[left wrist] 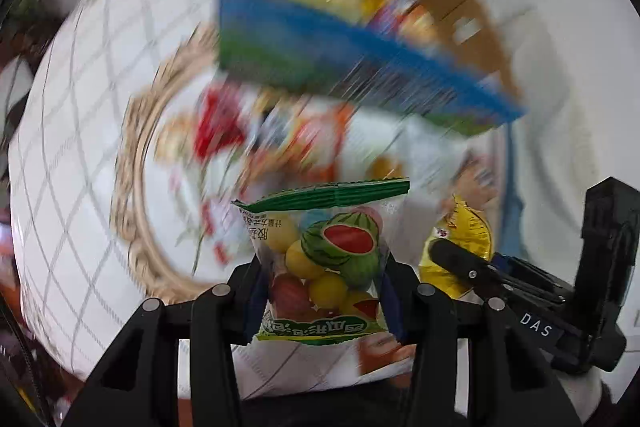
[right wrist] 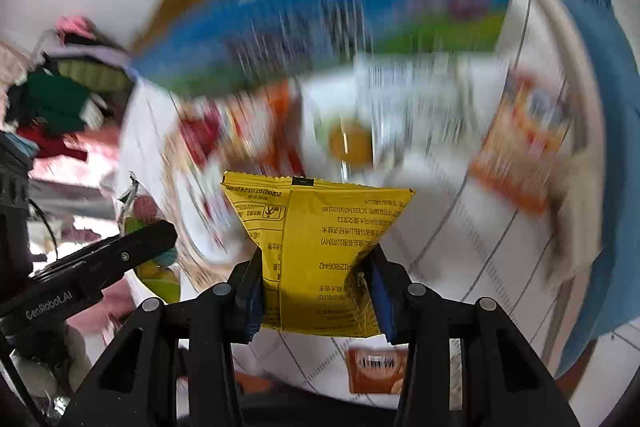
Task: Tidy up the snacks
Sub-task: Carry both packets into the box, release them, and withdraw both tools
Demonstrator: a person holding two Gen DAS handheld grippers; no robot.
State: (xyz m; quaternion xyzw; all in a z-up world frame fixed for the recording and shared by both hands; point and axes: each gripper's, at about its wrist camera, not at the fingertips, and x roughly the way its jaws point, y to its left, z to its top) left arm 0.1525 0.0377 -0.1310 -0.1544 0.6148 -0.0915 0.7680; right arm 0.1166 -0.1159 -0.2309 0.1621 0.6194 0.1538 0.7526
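While both views blur, left gripper [left wrist: 322,291] fingers pinch watermelon candy bag [left wrist: 326,259] at bottom centre; right gripper [right wrist: 316,291] fingers pinch yellow snack packet [right wrist: 320,251] likewise. Beyond: loose snacks [left wrist: 256,143] on checked worktop [left wrist: 80,147], then open cardboard box [left wrist: 360,39] upper centre.

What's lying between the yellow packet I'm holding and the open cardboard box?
In the right wrist view, blurred loose snack packets on the white cloth lie between the yellow packet and the cardboard box.
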